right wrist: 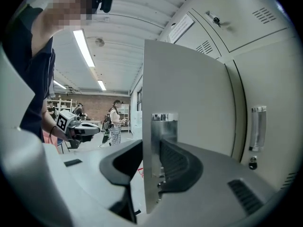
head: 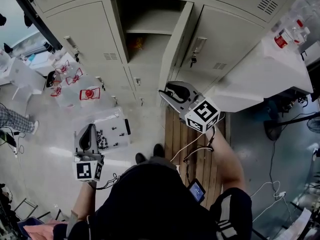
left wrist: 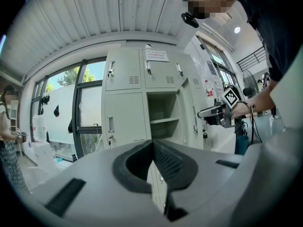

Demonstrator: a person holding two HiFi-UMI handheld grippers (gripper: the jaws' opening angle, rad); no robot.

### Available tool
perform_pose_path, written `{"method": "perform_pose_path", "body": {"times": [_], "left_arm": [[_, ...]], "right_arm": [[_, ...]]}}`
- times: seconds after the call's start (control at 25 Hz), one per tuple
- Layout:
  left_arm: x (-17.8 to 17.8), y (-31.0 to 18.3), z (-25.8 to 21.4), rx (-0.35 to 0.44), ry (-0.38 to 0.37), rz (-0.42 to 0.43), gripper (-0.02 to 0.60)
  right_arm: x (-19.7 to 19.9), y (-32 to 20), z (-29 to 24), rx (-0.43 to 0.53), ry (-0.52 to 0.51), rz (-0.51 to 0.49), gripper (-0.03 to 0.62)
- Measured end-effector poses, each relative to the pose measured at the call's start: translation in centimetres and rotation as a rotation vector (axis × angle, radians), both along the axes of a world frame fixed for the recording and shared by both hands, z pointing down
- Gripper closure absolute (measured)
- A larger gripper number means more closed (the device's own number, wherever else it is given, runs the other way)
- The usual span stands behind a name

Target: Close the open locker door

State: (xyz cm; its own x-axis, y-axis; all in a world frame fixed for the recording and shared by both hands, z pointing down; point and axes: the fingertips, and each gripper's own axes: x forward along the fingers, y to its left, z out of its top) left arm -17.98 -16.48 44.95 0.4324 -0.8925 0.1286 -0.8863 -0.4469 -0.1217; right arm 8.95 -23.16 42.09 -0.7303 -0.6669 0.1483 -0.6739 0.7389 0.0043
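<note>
A bank of pale grey lockers fills the far side. One compartment stands open, and its locker door swings out toward me. My right gripper sits at the door's free edge, low on the door. In the right gripper view the door runs between the jaws, beside the metal latch plate, and both pads press on the edge: the right gripper is shut on it. My left gripper hangs lower left, away from the lockers. Its pads meet with nothing between them, so the left gripper is shut.
A white cabinet with bottles on top stands right of the door. A clear plastic bin and bags with red items lie on the floor to the left. I stand beside a wooden pallet. People walk in the background.
</note>
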Motion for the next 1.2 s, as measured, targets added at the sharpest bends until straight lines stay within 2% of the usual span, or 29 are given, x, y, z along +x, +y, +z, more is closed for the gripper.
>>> {"method": "perform_pose_path", "body": {"times": [0.08, 0.2, 0.32, 0.6, 0.8, 1.04, 1.2], "left_arm": [[-0.5, -0.1, 0.0, 0.020, 0.005, 0.002, 0.578], [-1.1, -0.1, 0.1, -0.007, 0.003, -0.021, 0.578], [-1.5, -0.4, -0.1, 0.021, 0.019, -0.021, 0.578], [-3.3, -0.3, 0.5, -0.026, 0.012, -0.065, 0.578], [-4.4, -0.4, 0.2, 0.015, 0.009, -0.073, 0.578], [-6.0, -0.2, 0.6, -0.028, 0.006, -0.120, 0.578], [-7.1, -0.2, 0.4, -0.012, 0.009, -0.143, 0.578]], "right_arm": [[-0.7, -0.5, 0.0, 0.003, 0.003, 0.015, 0.479], [-1.6, -1.1, 0.0, 0.002, 0.005, 0.036, 0.480], [-2.5, -1.9, 0.0, -0.003, 0.006, 0.062, 0.482], [-4.3, -3.9, 0.0, 0.005, 0.009, 0.144, 0.485], [-6.0, -6.0, 0.0, 0.004, 0.014, 0.191, 0.487], [-7.4, -8.5, 0.1, 0.003, 0.008, 0.258, 0.488], [-8.3, -10.2, 0.0, 0.006, 0.003, 0.298, 0.490]]}}
